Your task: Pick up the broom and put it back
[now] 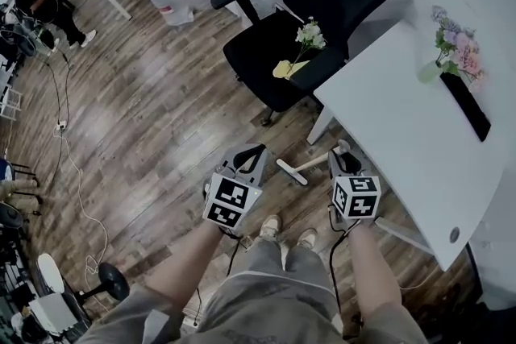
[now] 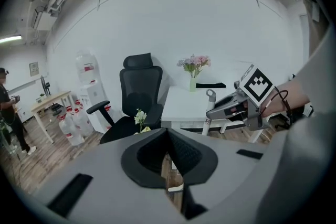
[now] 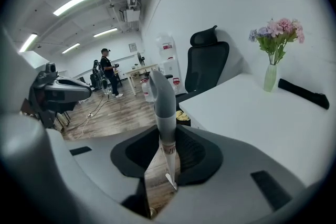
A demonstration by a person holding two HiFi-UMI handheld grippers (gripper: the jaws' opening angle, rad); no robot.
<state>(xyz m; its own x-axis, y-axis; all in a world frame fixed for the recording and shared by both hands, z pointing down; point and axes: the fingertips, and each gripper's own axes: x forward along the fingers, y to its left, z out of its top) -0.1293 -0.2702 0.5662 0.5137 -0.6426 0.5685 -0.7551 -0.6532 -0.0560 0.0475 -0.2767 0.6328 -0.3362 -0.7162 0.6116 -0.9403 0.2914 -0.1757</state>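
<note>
Right hand-held gripper [image 3: 167,155] clamped on broom [image 3: 160,107] stick. Brush end hangs low by floor [image 1: 145,117], next to table [image 1: 403,133]. Left hand-held gripper [image 2: 168,136] closed, empty. Grip near one end: broom may swing, slip, bump table.

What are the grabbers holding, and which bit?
The right gripper grips the broom by its handle, just below the grey hooked end; the left gripper holds nothing.
</note>
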